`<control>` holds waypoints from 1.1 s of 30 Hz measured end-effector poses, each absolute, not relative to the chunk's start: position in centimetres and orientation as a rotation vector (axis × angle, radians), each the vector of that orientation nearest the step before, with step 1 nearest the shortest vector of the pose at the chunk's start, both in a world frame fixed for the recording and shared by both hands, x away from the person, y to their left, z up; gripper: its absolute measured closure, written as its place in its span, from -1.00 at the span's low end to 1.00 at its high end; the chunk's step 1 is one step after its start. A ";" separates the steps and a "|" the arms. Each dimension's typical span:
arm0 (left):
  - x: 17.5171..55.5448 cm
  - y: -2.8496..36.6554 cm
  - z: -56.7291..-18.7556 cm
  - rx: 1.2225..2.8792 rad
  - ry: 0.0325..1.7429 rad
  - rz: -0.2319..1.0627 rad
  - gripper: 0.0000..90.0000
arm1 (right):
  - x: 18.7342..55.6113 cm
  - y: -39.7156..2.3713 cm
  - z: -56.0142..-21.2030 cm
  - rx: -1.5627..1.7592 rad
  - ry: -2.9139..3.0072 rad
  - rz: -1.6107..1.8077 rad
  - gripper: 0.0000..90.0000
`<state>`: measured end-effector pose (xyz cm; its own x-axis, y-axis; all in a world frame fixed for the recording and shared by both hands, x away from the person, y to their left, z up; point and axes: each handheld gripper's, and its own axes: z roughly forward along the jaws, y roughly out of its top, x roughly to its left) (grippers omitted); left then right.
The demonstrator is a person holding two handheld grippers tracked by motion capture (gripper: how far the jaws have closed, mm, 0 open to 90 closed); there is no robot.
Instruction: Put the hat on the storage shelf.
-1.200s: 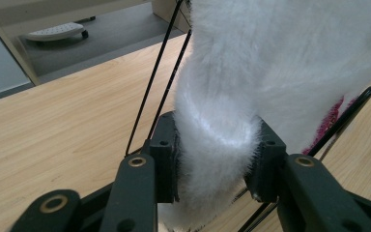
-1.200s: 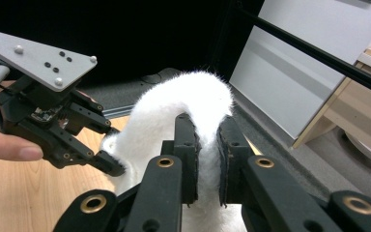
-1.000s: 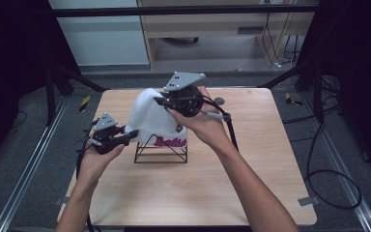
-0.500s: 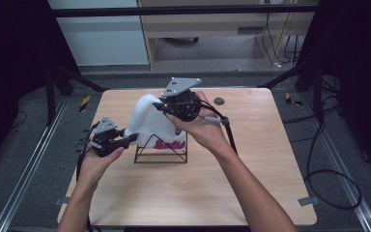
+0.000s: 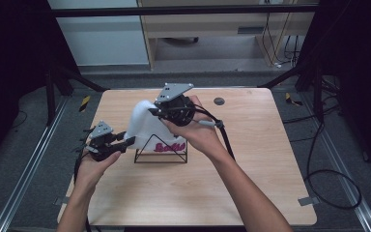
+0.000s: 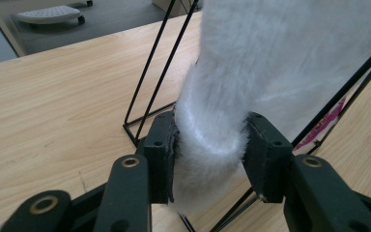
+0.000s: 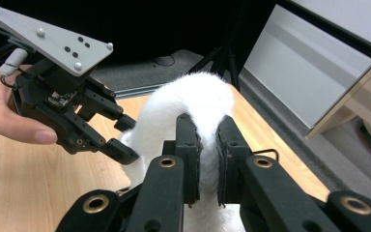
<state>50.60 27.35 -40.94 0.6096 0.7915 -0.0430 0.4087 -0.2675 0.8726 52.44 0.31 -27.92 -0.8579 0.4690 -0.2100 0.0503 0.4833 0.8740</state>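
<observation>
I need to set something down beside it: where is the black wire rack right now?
In the high view the black wire rack stands left of the middle of the wooden table, under the white fluffy cloth, between the left gripper and the right gripper.

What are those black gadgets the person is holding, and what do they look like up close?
Each hand holds a black two-jaw gripper: the left gripper and right gripper. Both carry a grey three-cornered plate on top, brass-ringed pivots, and a trailing black cable. The forearms are bare, no sleeves.

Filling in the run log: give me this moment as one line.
left gripper: shut on towel | right gripper: shut on towel | towel: white, fluffy, draped over wire rack | table: wooden
</observation>
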 end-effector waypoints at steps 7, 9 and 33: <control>50.1 28.4 -41.3 1.858 0.981 0.508 0.27 | 52.4 0.9 -28.9 0.429 2.337 1.317 0.84; 50.0 28.6 -41.3 1.846 0.985 0.511 0.26 | 52.4 1.0 -28.9 0.429 2.342 1.315 0.84; 49.4 31.5 -43.2 1.935 1.099 0.627 -0.13 | 52.8 1.0 -31.6 0.472 2.382 1.295 0.84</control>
